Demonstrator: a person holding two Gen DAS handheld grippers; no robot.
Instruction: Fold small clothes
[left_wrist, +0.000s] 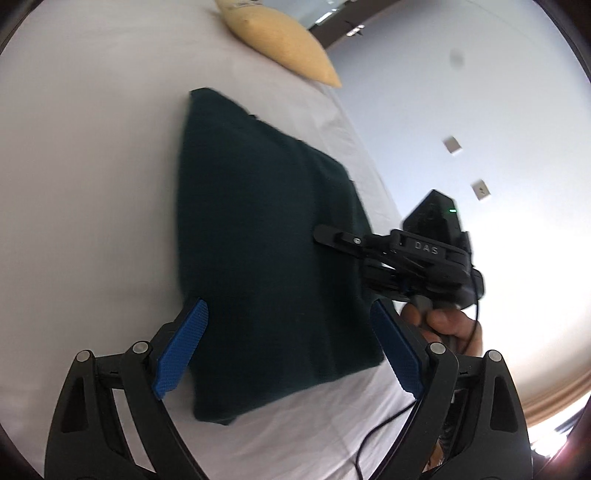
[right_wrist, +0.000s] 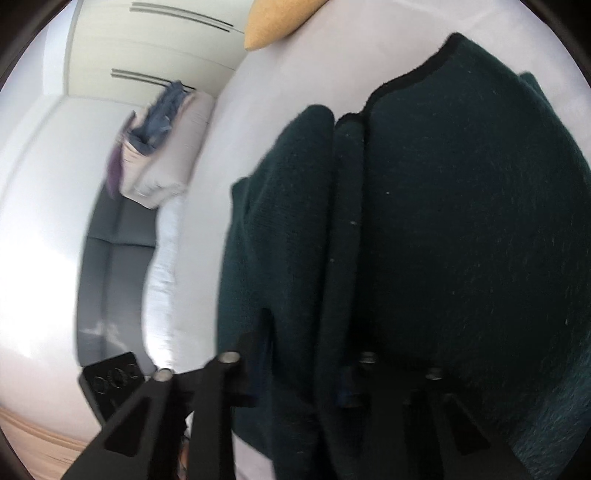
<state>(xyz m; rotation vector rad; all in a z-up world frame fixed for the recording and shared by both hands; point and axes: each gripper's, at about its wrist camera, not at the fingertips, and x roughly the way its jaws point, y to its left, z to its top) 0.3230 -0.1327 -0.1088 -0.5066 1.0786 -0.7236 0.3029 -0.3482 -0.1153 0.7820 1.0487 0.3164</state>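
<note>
A dark green knitted garment (left_wrist: 266, 251) lies folded on the white bed sheet (left_wrist: 92, 166). My left gripper (left_wrist: 288, 347) is open above its near end, blue pads (left_wrist: 181, 350) spread wide, nothing between them. My right gripper (left_wrist: 332, 236) reaches in from the right, its fingers lying on the garment's right edge. In the right wrist view the garment (right_wrist: 461, 221) fills the frame in thick folds. The right gripper (right_wrist: 310, 369) is shut on a fold of it; the cloth hides the pads.
A yellow pillow (left_wrist: 280, 40) lies at the bed's far end, also seen in the right wrist view (right_wrist: 269, 22). A heap of clothes (right_wrist: 162, 140) sits on a pale seat by the wall. A black device (right_wrist: 107, 380) lies on the floor beside the bed.
</note>
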